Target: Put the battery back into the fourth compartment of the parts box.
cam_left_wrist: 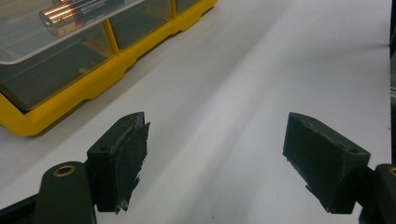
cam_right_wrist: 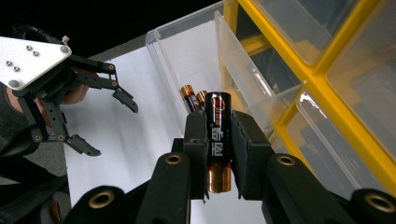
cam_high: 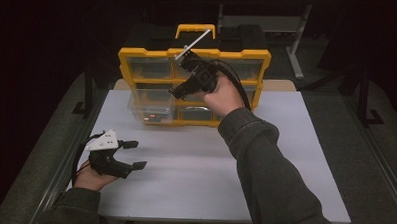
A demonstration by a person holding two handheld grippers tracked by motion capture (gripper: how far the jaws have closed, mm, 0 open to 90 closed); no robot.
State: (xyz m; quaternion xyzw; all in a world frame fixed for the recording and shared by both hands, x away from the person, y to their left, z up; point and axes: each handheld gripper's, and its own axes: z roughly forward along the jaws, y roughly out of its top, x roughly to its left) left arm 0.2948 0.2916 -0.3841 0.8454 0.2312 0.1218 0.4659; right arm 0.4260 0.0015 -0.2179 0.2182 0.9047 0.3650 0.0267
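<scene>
My right gripper (cam_right_wrist: 218, 140) is shut on a black and copper battery (cam_right_wrist: 218, 140), held lengthwise between its pads above an open clear drawer (cam_right_wrist: 187, 70) of the yellow organiser (cam_high: 192, 87). Two more batteries (cam_right_wrist: 194, 98) lie in that drawer. From above, the right gripper (cam_high: 179, 91) hovers in front of the organiser's middle row. My left gripper (cam_high: 134, 155) rests low on the white table at the near left, open, with nothing between its pads (cam_left_wrist: 126, 158). A battery (cam_left_wrist: 79, 11) shows through the pulled-out drawer in the left gripper view.
The organiser has a yellow handle (cam_high: 195, 31) on top and several clear drawers. The white table (cam_high: 199, 177) has dark floor on both sides. A second table's legs (cam_high: 296, 45) stand behind at the right.
</scene>
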